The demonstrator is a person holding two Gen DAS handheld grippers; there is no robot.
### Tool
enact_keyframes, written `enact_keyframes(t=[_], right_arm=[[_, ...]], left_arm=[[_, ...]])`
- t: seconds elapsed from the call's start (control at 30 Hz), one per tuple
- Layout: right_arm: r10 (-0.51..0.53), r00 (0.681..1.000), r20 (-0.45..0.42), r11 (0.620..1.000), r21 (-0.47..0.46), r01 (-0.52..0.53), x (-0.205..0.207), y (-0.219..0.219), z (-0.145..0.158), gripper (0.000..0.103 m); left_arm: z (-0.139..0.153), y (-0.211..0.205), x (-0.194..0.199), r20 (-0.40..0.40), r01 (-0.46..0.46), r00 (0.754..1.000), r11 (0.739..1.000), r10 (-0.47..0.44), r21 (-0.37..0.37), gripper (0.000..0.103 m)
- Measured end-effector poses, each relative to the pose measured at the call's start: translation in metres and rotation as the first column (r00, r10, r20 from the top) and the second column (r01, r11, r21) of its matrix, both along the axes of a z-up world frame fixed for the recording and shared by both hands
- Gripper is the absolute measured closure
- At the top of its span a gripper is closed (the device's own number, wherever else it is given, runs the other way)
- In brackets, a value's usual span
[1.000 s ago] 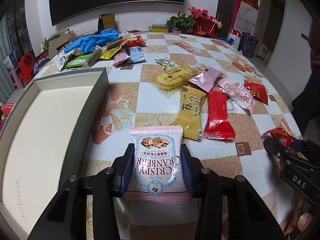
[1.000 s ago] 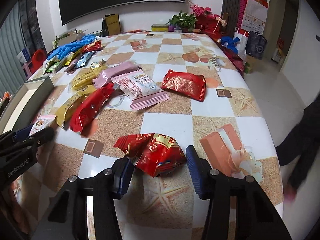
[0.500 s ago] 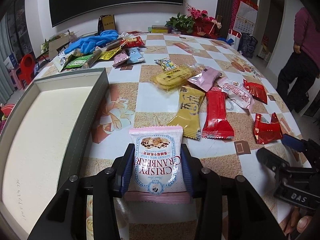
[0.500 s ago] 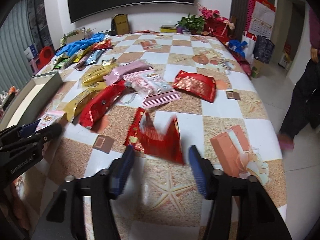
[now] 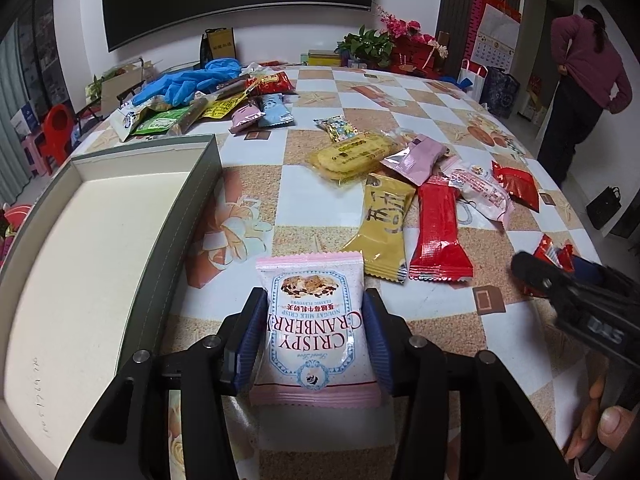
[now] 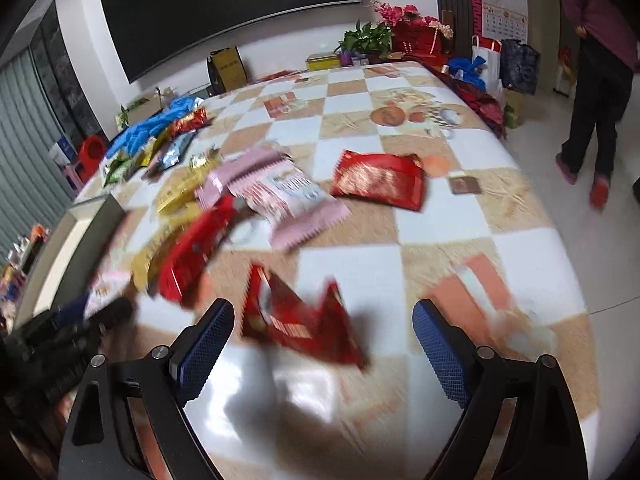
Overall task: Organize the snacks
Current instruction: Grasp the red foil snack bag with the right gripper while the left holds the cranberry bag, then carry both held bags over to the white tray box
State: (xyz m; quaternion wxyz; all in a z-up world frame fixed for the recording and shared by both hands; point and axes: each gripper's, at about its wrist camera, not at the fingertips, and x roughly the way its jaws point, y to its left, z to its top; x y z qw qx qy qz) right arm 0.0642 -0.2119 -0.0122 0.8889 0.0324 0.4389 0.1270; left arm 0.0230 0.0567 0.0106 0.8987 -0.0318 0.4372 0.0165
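My left gripper [image 5: 314, 320] is shut on a pink-and-white cranberry crisp packet [image 5: 314, 324], held just right of the empty grey box [image 5: 188, 216]. My right gripper [image 6: 322, 328] is wide open above a crumpled red snack packet [image 6: 296, 320] lying on the table; the view is blurred. The right gripper also shows at the right edge of the left wrist view [image 5: 560, 280], with that red packet [image 5: 554, 250] behind it. More snacks lie mid-table: a yellow packet [image 5: 386, 224], a long red packet [image 5: 438, 228] and a pink-white packet [image 5: 478, 190].
A second pile of snacks and blue gloves [image 5: 188, 80] lies at the far left of the checkered table [image 5: 304, 208]. Another red packet [image 6: 378, 178] lies further out. Plants and red boxes [image 5: 396, 46] stand at the far edge. A person [image 5: 580, 76] stands right of the table.
My right gripper let go of the crumpled red packet, opened wide and lifted back; the packet now lies on the table. My left gripper kept hold of its packet without moving.
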Motion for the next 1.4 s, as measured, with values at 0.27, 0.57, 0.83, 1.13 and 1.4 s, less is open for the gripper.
enact_keyframes(t=[0.27, 0.57, 0.83, 1.13, 1.4], right_arm=[[0.048, 0.999, 0.024, 0.996, -0.076, -0.046, -0.011, 0.015, 0.0, 0.079], [0.083, 0.996, 0.037, 0.988, -0.133, -0.077, -0.015, 0.027, 0.0, 0.078], [0.084, 0.996, 0.035, 0.992, -0.094, -0.08, -0.014, 0.023, -0.001, 0.078], [0.067, 0.997, 0.032, 0.996, -0.063, -0.065, -0.012, 0.017, -0.001, 0.078], [0.063, 0.998, 0.027, 0.998, -0.013, -0.063, -0.011, 0.011, -0.001, 0.078]], left_arm=[[0.001, -0.001, -0.001, 0.016, 0.003, 1.0, 1.0, -0.003, -0.004, 0.051], [0.002, -0.004, -0.003, 0.023, 0.028, 0.999, 1.0, -0.028, 0.001, 0.052], [0.003, -0.002, -0.005, 0.039, 0.024, 0.999, 1.0, -0.024, -0.009, 0.059], [0.003, -0.001, -0.005, 0.029, 0.031, 0.999, 0.999, -0.031, -0.023, 0.059], [0.001, -0.005, -0.002, 0.013, 0.04, 0.999, 0.999, -0.04, -0.006, 0.059]])
